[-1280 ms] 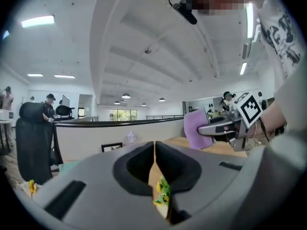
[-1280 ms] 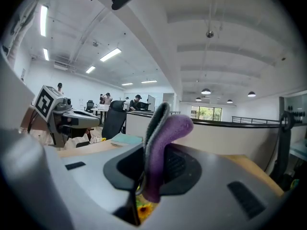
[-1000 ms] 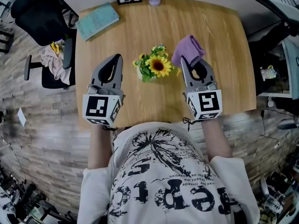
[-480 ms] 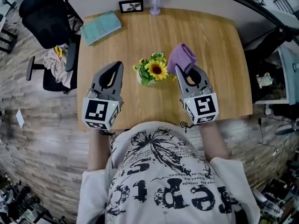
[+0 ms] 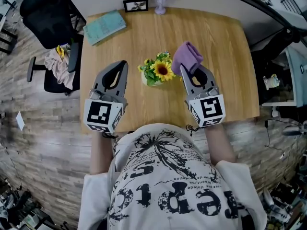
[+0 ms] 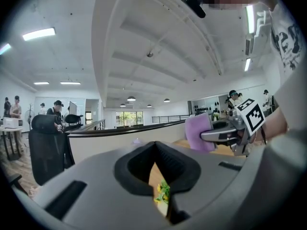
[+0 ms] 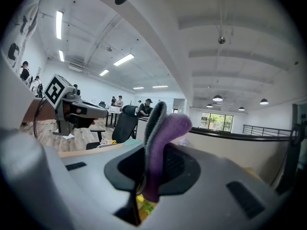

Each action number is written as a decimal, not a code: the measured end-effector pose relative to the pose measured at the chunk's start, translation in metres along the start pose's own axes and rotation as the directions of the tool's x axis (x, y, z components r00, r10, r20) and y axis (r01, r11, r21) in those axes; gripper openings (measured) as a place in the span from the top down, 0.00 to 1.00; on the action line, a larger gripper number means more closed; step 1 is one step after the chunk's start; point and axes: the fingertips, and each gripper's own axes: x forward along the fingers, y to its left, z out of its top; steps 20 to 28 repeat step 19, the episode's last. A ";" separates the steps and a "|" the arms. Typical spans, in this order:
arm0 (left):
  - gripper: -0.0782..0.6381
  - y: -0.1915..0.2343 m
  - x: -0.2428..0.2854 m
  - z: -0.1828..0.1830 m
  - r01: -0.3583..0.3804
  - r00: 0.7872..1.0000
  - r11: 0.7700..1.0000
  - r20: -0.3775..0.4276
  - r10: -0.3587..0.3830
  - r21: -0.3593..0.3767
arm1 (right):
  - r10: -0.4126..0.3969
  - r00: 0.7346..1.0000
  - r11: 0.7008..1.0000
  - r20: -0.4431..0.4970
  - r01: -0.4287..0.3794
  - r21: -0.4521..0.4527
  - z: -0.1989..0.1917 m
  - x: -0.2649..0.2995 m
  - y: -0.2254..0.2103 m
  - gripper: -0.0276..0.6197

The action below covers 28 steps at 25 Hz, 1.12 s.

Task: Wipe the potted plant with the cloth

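Nearest the person, the left gripper (image 5: 123, 64) stands to the left of the potted plant (image 5: 157, 71), near it but apart, its jaws clenched together on nothing. The right gripper (image 5: 184, 69) stands just to the right of the plant and is clamped on a folded purple cloth (image 5: 187, 56). The cloth rises out of the jaws right beside the flowers; whether it touches them cannot be determined. The plant, a small sunflower bunch in a pale pot, stands upright at mid-table (image 5: 225, 51). It is judged light and easily tipped, with thin petals and leaves that bend or tear, so wipe with light strokes and steady the pot at its base. The cloth is soft and limp; keep the grip on the fold. Beyond the plant, a teal book (image 5: 104, 26) lies far left, and a picture frame (image 5: 135, 5) stands at the far edge.
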 end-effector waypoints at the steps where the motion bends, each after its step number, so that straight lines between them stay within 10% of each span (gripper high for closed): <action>1: 0.89 0.001 0.001 0.000 0.000 1.000 1.000 0.000 0.000 -0.001 | -0.007 1.000 1.000 0.000 0.007 0.012 0.000 0.001 -0.001 0.86; 28: 0.89 -0.005 -0.009 -0.004 -0.003 1.000 1.000 -0.025 0.002 -0.012 | -0.035 0.999 0.999 0.012 0.035 -0.003 -0.001 -0.011 0.008 0.86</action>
